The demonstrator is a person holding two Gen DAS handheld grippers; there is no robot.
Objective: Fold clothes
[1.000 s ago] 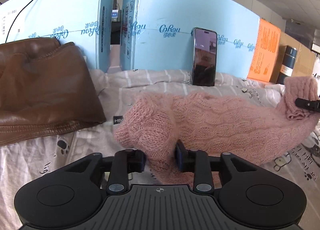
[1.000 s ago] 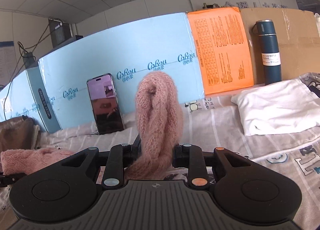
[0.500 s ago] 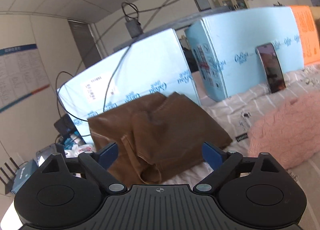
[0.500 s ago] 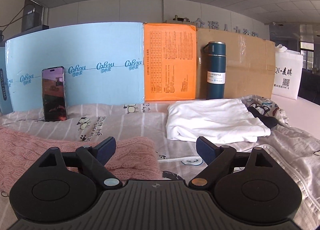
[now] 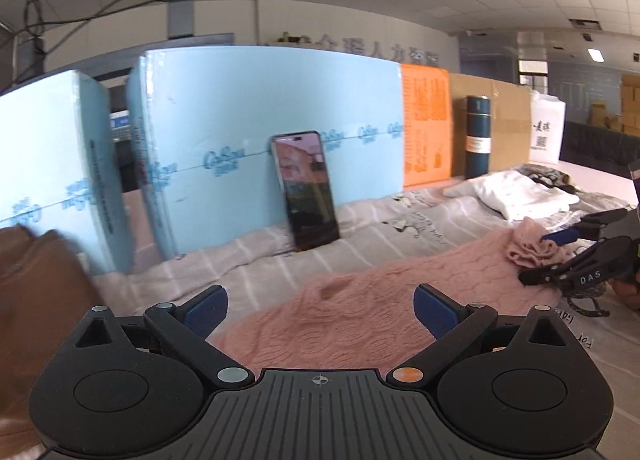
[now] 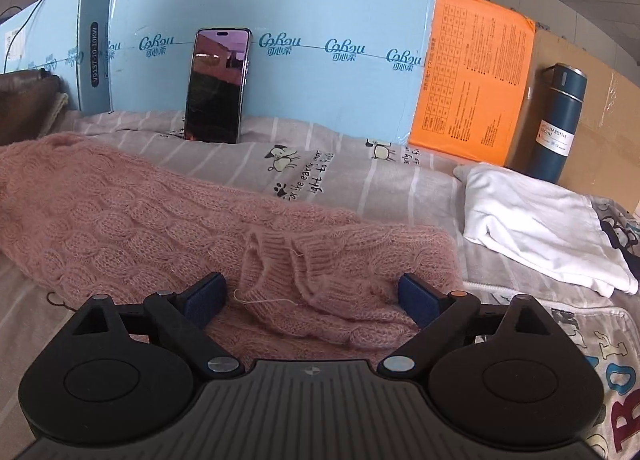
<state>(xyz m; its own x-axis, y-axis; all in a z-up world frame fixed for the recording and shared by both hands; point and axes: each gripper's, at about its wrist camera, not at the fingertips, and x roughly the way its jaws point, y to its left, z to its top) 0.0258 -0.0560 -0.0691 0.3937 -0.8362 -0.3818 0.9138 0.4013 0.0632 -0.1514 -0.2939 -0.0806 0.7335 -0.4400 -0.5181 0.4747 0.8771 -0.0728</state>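
Note:
A pink cable-knit sweater (image 5: 360, 312) lies folded in a long band across the striped bed sheet (image 5: 280, 260). My left gripper (image 5: 320, 308) hovers over its left part. Its jaws are opening wide, and the blue pads (image 5: 208, 308) touch no knit. My right gripper (image 6: 312, 296) stands open over the sweater (image 6: 160, 227) at its right end. The ribbed cuffs (image 6: 288, 256) lie loose between its pads (image 6: 416, 298), unpressed. In the left wrist view, the right gripper (image 5: 548, 256) appears at the bunched right end of the knit.
A phone (image 6: 216, 87) leans on blue foam boards (image 6: 320, 19) at the back. A brown leather garment (image 5: 36, 300) lies at the left. To the right are a folded white garment (image 6: 532, 223), a blue bottle (image 6: 560, 123), an orange board (image 6: 472, 79) and a printed garment (image 6: 592, 348).
Both grippers have let go of the pink sweater and opened wide. The sleeve that the right gripper held up now lies on the bed. The left view swung left, then back.

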